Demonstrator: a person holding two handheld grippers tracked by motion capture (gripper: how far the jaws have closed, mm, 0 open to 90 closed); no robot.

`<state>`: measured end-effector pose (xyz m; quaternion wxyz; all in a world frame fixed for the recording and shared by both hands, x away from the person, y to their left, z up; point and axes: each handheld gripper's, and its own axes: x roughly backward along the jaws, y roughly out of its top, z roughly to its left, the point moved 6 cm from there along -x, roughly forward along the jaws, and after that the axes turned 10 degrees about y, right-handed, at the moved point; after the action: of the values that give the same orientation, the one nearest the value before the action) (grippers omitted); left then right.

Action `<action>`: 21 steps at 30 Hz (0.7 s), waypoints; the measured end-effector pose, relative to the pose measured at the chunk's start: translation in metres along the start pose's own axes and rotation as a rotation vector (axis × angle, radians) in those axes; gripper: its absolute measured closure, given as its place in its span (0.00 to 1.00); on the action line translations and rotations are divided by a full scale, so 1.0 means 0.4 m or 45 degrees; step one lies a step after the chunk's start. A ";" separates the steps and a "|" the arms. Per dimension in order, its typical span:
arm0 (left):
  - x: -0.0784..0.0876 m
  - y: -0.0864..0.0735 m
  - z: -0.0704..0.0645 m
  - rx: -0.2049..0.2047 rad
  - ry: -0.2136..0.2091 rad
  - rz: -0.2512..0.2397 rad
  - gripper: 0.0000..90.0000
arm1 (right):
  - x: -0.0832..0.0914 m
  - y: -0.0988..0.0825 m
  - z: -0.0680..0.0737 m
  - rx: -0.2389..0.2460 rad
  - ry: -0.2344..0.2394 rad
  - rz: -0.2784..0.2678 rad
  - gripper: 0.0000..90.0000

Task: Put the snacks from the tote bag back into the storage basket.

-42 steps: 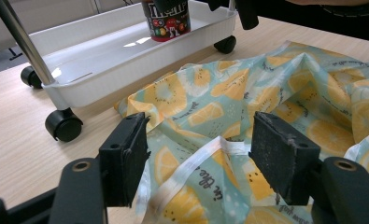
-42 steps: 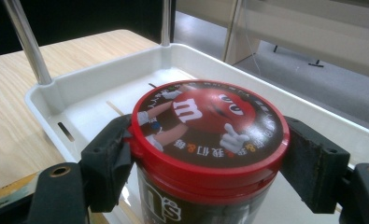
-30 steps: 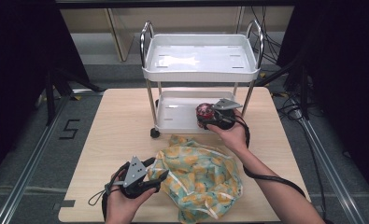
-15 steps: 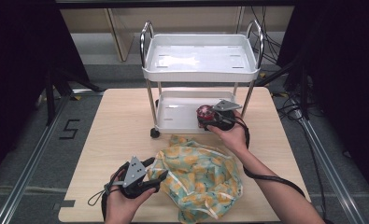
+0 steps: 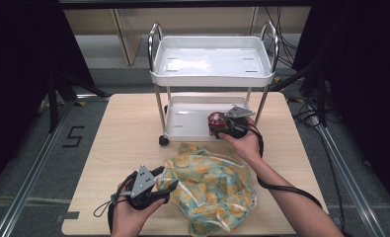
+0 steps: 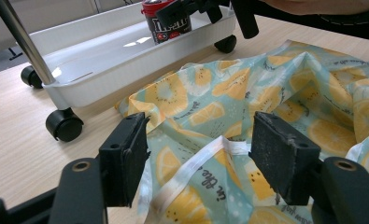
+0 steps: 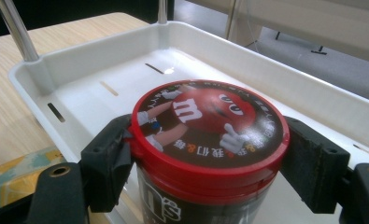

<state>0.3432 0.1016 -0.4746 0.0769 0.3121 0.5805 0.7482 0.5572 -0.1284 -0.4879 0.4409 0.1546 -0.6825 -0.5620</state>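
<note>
A dark candy canister (image 7: 210,126) with a red lid stands upright over the lower tray (image 7: 140,70) of a small white cart. My right gripper (image 7: 210,154) is shut on it, one pad at each side of the lid. From above, the canister (image 5: 215,118) and right gripper (image 5: 217,123) are at the tray's right end. A lemon-print fabric bag (image 5: 212,185) lies crumpled on the table in front of the cart. My left gripper (image 6: 198,158) is open at the bag's left edge. The bag's (image 6: 275,88) white hem lies between the jaws, unpressed.
The two-tier cart (image 5: 212,59) stands on black wheels (image 6: 63,125) at the back middle of the wooden table (image 5: 118,143), its upper tray bare. A chrome post (image 6: 23,42) rises at the cart's corner. Bare wood lies to the left of the bag and cart.
</note>
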 end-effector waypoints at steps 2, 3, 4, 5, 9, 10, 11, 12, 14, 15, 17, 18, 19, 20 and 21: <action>0.000 0.000 0.001 -0.020 -0.005 -0.003 0.40 | 0.001 0.001 -0.006 0.016 -0.001 0.001 0.29; 0.001 0.000 0.001 -0.018 -0.008 -0.001 0.40 | 0.001 0.001 -0.006 0.016 -0.001 0.001 0.29; 0.001 -0.001 0.000 0.005 0.001 0.000 0.40 | 0.002 0.001 -0.008 0.022 -0.009 0.009 0.29; 0.001 -0.001 0.002 0.005 0.004 -0.001 0.40 | 0.005 -0.001 -0.011 0.033 -0.015 0.033 0.29; 0.001 -0.002 0.003 -0.001 0.005 0.001 0.40 | 0.003 -0.002 -0.013 0.029 -0.022 0.011 0.28; 0.001 -0.002 0.002 0.001 0.004 0.003 0.40 | 0.003 -0.002 -0.012 0.028 -0.023 0.012 0.28; 0.001 -0.001 0.001 -0.002 0.002 0.000 0.40 | 0.003 -0.003 -0.013 0.029 -0.025 0.013 0.28; 0.001 -0.002 0.001 0.000 0.002 0.001 0.40 | 0.003 -0.004 -0.013 0.031 -0.026 0.014 0.28; 0.001 -0.002 0.001 -0.003 0.003 0.005 0.40 | 0.001 -0.007 -0.007 -0.002 -0.010 0.004 0.28; 0.000 -0.003 0.000 -0.001 0.001 0.007 0.40 | 0.004 -0.009 -0.010 0.026 -0.016 0.036 0.28; -0.001 -0.003 -0.001 0.004 -0.005 0.002 0.40 | 0.004 -0.009 -0.010 0.024 -0.014 0.038 0.28; -0.002 -0.003 -0.001 -0.004 -0.008 0.001 0.40 | 0.004 -0.009 -0.010 0.023 -0.013 0.038 0.28; -0.002 -0.003 -0.001 -0.004 -0.008 0.001 0.40 | 0.004 -0.009 -0.010 0.023 -0.013 0.038 0.28; -0.002 -0.003 -0.001 -0.009 -0.011 0.001 0.40 | 0.004 -0.009 -0.010 0.020 -0.013 0.039 0.28; -0.002 -0.004 -0.003 0.010 -0.007 0.005 0.40 | -0.001 -0.008 -0.010 0.009 -0.020 0.008 0.27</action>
<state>0.3428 0.1006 -0.4764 0.0756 0.3157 0.5826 0.7451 0.5597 -0.1318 -0.4910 0.4366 0.1497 -0.6885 -0.5594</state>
